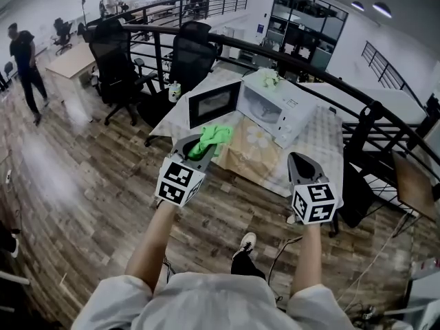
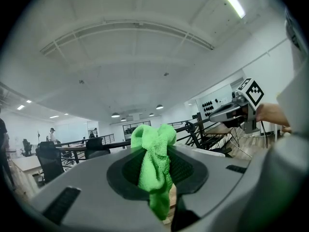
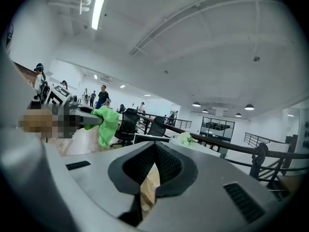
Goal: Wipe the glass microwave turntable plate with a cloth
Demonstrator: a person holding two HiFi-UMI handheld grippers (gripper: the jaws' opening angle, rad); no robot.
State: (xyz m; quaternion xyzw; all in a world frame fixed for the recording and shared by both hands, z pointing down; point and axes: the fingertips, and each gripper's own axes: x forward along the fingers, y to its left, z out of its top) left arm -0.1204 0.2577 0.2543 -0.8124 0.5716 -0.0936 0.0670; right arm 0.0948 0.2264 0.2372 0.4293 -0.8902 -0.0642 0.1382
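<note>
Approach step: left gripper (image 1: 197, 147) gripped cloth (image 1: 213, 137), right gripper (image 1: 298, 159) was closed empty, plate unseen, probably inside open microwave (image 1: 278, 108) at upper centre, so next move likely needed closing in and reaching inside.

Wood floor (image 1: 75, 184), black office chairs (image 1: 113, 53)

I stand in an open-plan office: black swivel chairs (image 1: 113, 53) and a table (image 1: 72, 59) at upper left, black railing (image 1: 227, 4) behind, plank floor (image 1: 75, 184).
</note>
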